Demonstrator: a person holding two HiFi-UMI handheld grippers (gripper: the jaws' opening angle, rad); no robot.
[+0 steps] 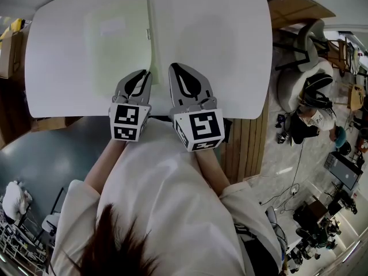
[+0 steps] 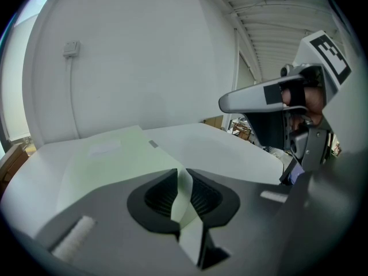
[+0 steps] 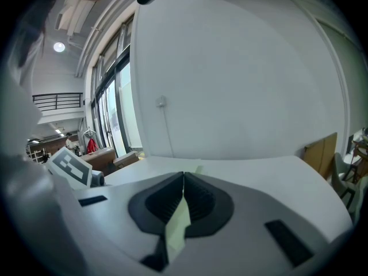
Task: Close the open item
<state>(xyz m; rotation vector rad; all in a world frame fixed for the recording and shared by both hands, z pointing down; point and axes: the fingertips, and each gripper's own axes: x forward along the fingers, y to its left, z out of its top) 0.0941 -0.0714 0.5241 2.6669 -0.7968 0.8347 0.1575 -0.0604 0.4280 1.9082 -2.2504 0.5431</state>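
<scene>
A pale green folder (image 1: 118, 39) lies open on the left half of the white table (image 1: 230, 68). One leaf of it stands up on edge along the middle (image 1: 152, 39). My left gripper (image 1: 145, 73) is at the near end of that leaf, and in the left gripper view (image 2: 183, 174) its pads are shut on the thin green sheet (image 2: 185, 197). My right gripper (image 1: 172, 68) sits close beside it on the right. The right gripper view (image 3: 183, 180) shows a strip of the same green sheet (image 3: 178, 229) pinched between its jaws. The rest of the folder (image 2: 109, 154) lies flat to the left.
The table's near edge runs just below both grippers (image 1: 241, 117). Right of the table are chairs (image 1: 305, 56), a person sitting on the floor (image 1: 310, 117) and cluttered equipment (image 1: 339, 171). A cardboard box (image 1: 11, 50) stands at the left, and a white wall (image 2: 144, 56) lies behind the table.
</scene>
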